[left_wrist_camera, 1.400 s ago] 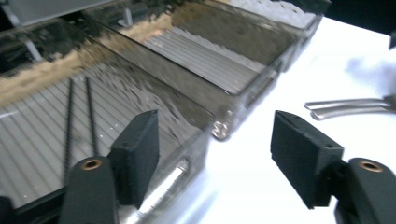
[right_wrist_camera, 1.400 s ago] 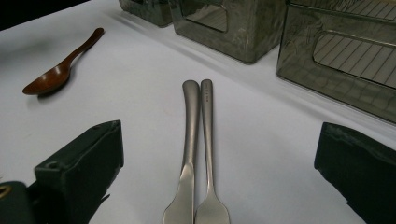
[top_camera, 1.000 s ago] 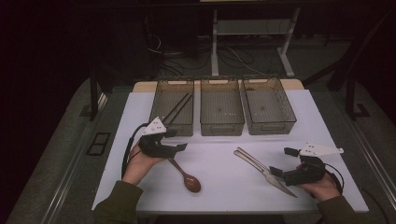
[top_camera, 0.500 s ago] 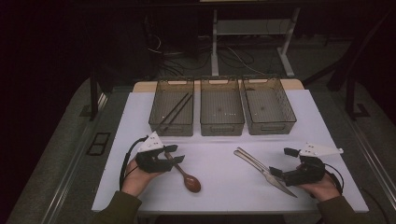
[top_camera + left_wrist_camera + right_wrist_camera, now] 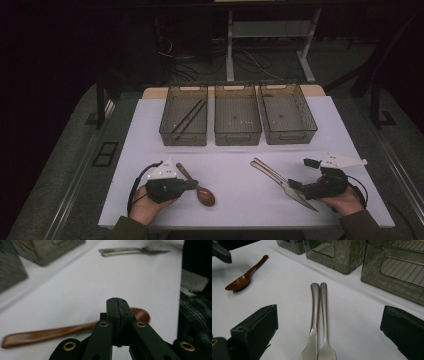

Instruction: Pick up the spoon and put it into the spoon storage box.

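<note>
The left claw (image 5: 192, 184) has just been closing and its jaws are now pressed together, gripping nothing, just above the wooden spoon (image 5: 197, 187) lying on the desk (image 5: 235, 165) at lower left of the frame. The right claw (image 5: 295, 186) stands wide open around the knife (image 5: 313, 322) and fork (image 5: 325, 322) at lower right.

In the left gripper view the shut left gripper (image 5: 117, 315) is hiding the middle of the spoon (image 5: 47, 333), and the fork (image 5: 135, 251) is blurring. The right gripper view's bottom edge is cutting off the knife (image 5: 314, 315).
</note>
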Available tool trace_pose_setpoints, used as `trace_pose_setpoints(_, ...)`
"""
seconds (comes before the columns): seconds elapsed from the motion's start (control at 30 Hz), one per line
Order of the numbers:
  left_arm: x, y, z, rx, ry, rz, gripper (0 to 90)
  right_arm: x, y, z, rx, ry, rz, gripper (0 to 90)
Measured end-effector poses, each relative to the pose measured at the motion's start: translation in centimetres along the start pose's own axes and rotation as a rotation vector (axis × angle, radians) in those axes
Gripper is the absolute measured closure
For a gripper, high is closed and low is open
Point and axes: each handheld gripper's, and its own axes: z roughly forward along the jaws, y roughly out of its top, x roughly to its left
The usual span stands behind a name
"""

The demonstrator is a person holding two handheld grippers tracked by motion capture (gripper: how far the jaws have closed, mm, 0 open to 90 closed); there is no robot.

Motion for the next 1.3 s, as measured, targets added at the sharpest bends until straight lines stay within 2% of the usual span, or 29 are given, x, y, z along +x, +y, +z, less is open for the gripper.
trace_pose_setpoints(0.1, -0.4, -0.5, 0.4, 0.045, -0.026, 0.021, 88.6, 0.0, 0.0, 0.1, 0.003, 0.003, -0.001, 1.0)
trace_pose_setpoints(0.2, -0.6, -0.8, 0.8, 0.054, -0.052, 0.009, 88.6, -0.1, 0.0, 0.1, 0.002, 0.002, 0.001, 0.9)
trace_pose_setpoints(0.27, -0.6, -1.0, 0.8, 0.076, -0.066, 0.031, 88.6, -0.2, 0.0, 0.1, -0.001, 0.000, -0.002, 0.9)
trace_pose_setpoints(0.6, -1.4, -1.5, 1.8, 0.131, -0.134, 0.055, 88.6, -0.1, 0.0, 0.1, 0.004, 0.000, -0.001, 0.9)
trace_pose_setpoints(0.77, -1.3, -1.6, 2.3, 0.152, -0.143, 0.068, 88.7, -0.1, 0.0, 0.1, 0.003, 0.003, 0.001, 0.9)
trace_pose_setpoints(1.07, -1.3, -1.4, 3.0, 0.155, -0.144, 0.087, 88.6, -0.1, 0.0, 0.2, 0.004, 0.000, -0.003, 0.9)
trace_pose_setpoints(1.3, -1.0, -0.8, 3.6, 0.153, -0.122, 0.106, 88.6, -0.1, 0.0, 0.2, 0.006, 0.001, -0.001, 0.9)
